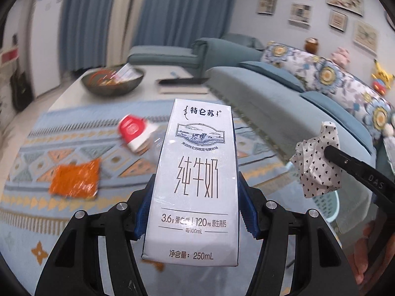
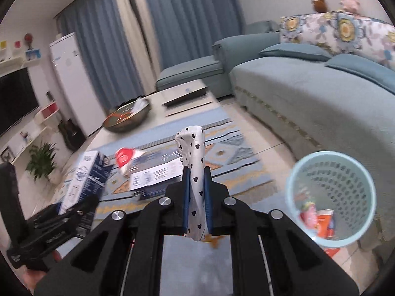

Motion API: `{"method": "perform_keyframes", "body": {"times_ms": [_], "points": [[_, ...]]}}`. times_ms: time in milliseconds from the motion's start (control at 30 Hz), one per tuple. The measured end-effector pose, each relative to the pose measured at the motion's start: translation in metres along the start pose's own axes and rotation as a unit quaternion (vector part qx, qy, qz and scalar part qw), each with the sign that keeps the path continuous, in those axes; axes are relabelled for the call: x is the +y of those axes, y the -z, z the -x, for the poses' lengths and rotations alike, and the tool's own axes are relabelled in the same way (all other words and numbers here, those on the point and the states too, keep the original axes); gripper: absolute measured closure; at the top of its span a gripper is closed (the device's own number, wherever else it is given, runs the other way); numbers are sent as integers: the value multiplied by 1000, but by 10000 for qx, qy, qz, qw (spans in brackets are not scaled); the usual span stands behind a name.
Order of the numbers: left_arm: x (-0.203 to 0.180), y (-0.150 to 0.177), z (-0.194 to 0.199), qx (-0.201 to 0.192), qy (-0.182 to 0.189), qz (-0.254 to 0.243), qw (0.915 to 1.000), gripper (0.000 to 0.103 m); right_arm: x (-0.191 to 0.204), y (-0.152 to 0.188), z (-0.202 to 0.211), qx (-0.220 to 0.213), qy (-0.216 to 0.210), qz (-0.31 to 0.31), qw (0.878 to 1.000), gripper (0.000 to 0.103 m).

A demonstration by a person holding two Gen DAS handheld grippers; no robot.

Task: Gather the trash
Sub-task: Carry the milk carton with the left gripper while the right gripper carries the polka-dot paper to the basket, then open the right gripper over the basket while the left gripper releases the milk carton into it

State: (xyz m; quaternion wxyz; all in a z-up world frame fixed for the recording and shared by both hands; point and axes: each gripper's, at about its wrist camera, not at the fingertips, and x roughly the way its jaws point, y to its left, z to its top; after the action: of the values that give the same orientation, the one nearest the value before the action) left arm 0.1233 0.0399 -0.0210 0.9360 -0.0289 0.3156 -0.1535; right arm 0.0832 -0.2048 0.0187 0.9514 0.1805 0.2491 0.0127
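Bin [image 2: 330,194] sits low right of the right tool [image 2: 196,197], on the floor by the sofa [image 2: 321,93]; right hand is nearer. Right tool clamped tight on the spotted paper wad [image 2: 193,172], long axis upright. Left tool [image 1: 195,212] grips the milk carton [image 1: 195,180], part-open width. Patterned rug [image 1: 37,148], more litter on it, living room.

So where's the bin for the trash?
In the right wrist view, the light blue basket stands on the floor at lower right, beside the sofa.
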Motion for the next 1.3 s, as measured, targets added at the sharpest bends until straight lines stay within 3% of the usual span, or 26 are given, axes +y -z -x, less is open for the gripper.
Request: {"method": "perform_keyframes", "body": {"times_ms": [233,400,700,900,1033,1067,1100,1200,1300], "points": [[-74,-34,1,-185,623,-510,9966,45,-47,-5,18,-17,816,174,9965,94],[-141,-47,-11,-214,1121,-974,9887,45,-94,2,17,211,1269,-80,9917,94],[-226,-33,-76,402,1652,-1424,9751,45,-172,26,-6,736,1914,-713,9761,94],[-250,-11,-131,1013,1903,-1340,9672,45,-218,40,-30,1191,2107,-1134,9636,94],[-258,-1,-159,1378,2067,-1060,9628,43,-233,50,-33,1231,2078,-1358,9608,94],[-257,1,-162,1444,2133,-978,9613,39,-237,50,-35,1228,2034,-1420,9609,94],[-256,4,-168,1538,2199,-869,9594,34,-241,50,-36,1228,2006,-1475,9607,92],[-256,7,-170,1486,2098,-978,9614,32,-248,50,-37,1234,1989,-1632,9584,74],[-250,5,-164,1444,2135,-945,9616,30,-243,48,-34,1226,1958,-1552,9605,72]]}}
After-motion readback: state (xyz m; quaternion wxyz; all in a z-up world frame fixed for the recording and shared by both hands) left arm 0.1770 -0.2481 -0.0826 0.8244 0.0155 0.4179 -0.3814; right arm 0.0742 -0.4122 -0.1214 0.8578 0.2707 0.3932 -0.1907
